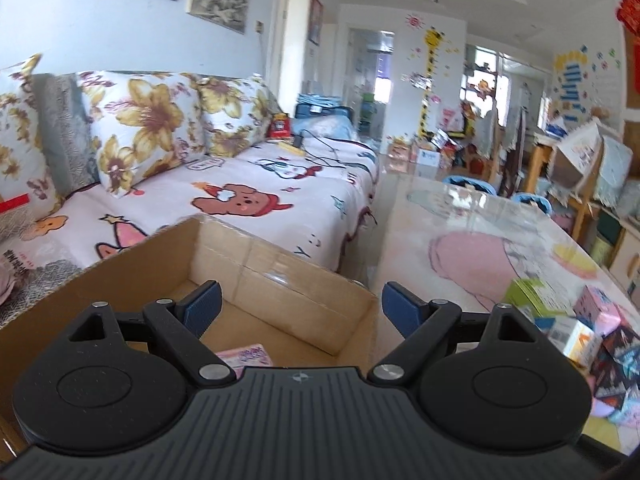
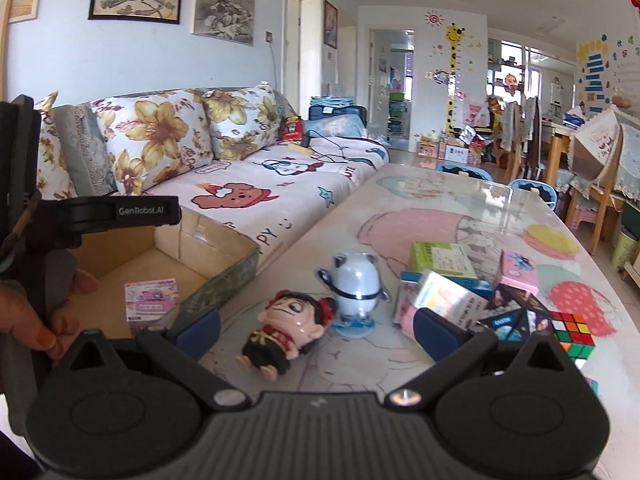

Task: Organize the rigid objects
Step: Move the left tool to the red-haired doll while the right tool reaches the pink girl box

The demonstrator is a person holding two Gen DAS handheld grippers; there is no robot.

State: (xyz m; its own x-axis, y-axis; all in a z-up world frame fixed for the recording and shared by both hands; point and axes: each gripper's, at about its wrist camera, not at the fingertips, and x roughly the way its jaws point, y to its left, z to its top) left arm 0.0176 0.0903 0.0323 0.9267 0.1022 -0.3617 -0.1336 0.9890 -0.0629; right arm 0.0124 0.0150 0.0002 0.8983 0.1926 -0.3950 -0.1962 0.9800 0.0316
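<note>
My left gripper (image 1: 302, 306) hangs open over a cardboard box (image 1: 280, 276), nothing between its blue pads. A small pink carton (image 1: 246, 354) lies on the box floor, also seen as the pink carton (image 2: 150, 300) in the right wrist view. My right gripper (image 2: 316, 332) stands open low over the table. A big-headed doll (image 2: 288, 328) lies on its back between the fingers, untouched by the pads. Just beyond it stands a white panda toy (image 2: 356, 284). To the right are a green box (image 2: 440, 256), a silvery box (image 2: 444, 296), a pink box (image 2: 518, 272) and a Rubik's cube (image 2: 574, 332).
The cardboard box (image 2: 224, 276) sits at the table's left edge, next to a sofa (image 2: 256, 176) with floral cushions. A hand (image 2: 32, 320) holds the black body of the left device (image 2: 120, 212) over the box. The glass-topped table (image 2: 440, 200) runs on behind the objects.
</note>
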